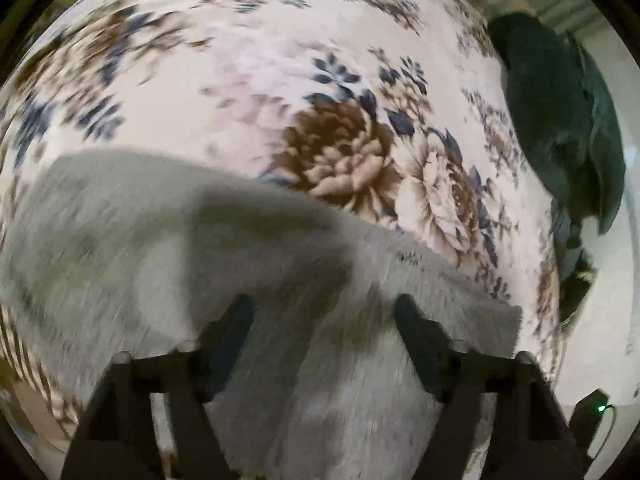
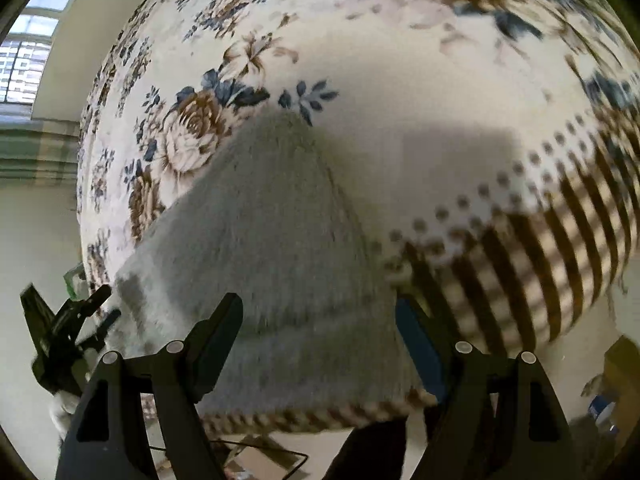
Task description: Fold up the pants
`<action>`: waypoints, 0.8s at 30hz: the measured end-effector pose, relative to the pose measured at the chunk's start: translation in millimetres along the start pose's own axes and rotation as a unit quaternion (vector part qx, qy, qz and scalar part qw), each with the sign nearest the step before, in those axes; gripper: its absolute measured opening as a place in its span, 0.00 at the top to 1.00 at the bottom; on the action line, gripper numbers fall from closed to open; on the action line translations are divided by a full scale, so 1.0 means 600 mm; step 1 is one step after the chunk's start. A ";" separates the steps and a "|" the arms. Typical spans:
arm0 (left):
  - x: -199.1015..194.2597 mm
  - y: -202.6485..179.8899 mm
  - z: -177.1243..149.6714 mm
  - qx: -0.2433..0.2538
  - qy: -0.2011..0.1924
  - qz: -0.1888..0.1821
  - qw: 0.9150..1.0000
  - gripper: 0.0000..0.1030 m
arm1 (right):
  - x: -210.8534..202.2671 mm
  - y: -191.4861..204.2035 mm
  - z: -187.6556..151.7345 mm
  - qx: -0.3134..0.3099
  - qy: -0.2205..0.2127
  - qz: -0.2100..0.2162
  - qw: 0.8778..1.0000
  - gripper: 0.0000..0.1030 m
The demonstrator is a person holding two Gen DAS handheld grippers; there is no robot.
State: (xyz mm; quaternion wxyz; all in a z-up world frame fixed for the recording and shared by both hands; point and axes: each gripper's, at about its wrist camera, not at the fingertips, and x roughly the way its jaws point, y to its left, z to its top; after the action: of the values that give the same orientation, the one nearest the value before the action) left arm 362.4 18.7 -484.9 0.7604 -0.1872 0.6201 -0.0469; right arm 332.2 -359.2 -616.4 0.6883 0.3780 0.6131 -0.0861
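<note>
Nearest the left gripper (image 1: 324,308), its two black fingers stand wide apart, gripping nothing, with the grey pants (image 1: 224,240) spread directly below and between them. The right gripper (image 2: 318,310) is likewise spread open and empty, poised above the near end of the same fleecy cloth, close to the bed's front edge. In the right view the left gripper appears low at the far left, beside the pants' corner.

The pants lie flat on the floral bedspread (image 1: 240,92), running forward from the right gripper and narrowing toward a point ahead of it. Both views are blurred, so seams and hems cannot be made out.

The step in hand seems to be taking hold for a fold. It would go best if each gripper drops onto an outer edge, one finger slipped under so that all layers are pinched but not the bedspread, and both then lift evenly to keep the fold line straight.

Farther off, ahead and right of the left gripper, a dark green cloth (image 1: 560,128) lies at the bed's edge, well apart from the pants.
</note>
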 end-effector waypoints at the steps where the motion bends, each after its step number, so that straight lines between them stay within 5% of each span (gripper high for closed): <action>1: -0.006 0.011 -0.016 -0.010 0.007 0.003 1.000 0.29 | -0.003 -0.006 -0.012 0.009 0.005 0.004 1.000 0.22; 5: -0.006 0.035 -0.082 -0.035 0.030 0.018 0.999 0.29 | 0.008 -0.018 -0.055 0.040 0.020 0.035 0.998 0.22; 9: 0.037 0.030 -0.141 -0.014 0.064 0.054 0.996 0.30 | 0.045 -0.010 -0.080 0.015 0.033 -0.011 0.999 0.22; 11: 0.055 0.033 -0.153 -0.007 0.063 0.061 0.996 0.50 | 0.059 -0.013 -0.086 0.008 0.034 -0.052 0.998 0.22; 12: 0.065 0.038 -0.153 -0.006 0.062 0.073 0.995 0.51 | 0.068 -0.020 -0.088 0.014 0.041 -0.081 0.996 0.22; 16: 0.064 0.059 -0.127 -0.036 0.048 0.057 0.997 0.51 | 0.082 -0.031 -0.084 0.034 0.058 -0.097 0.993 0.22; 19: 0.011 0.069 -0.115 -0.061 0.006 -0.001 0.998 0.51 | 0.061 0.004 -0.083 0.001 0.048 -0.098 0.994 0.22; 21: -0.033 0.084 -0.114 -0.083 -0.019 -0.044 0.995 0.43 | 0.042 0.033 -0.083 -0.019 0.038 -0.092 0.995 0.22; 23: -0.080 0.120 -0.117 -0.116 -0.051 -0.062 0.990 0.09 | 0.027 0.060 -0.088 -0.029 0.030 -0.076 0.996 0.22; 24: -0.097 0.140 -0.118 -0.133 -0.070 -0.063 0.987 0.08 | 0.023 0.073 -0.091 -0.034 0.029 -0.067 0.997 0.22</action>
State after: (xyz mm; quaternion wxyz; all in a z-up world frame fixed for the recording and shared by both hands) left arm 267.7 97.9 -471.1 0.7658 -0.3280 0.5531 0.0016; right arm 318.5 -289.8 -608.6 0.6751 0.3149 0.6597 -0.1000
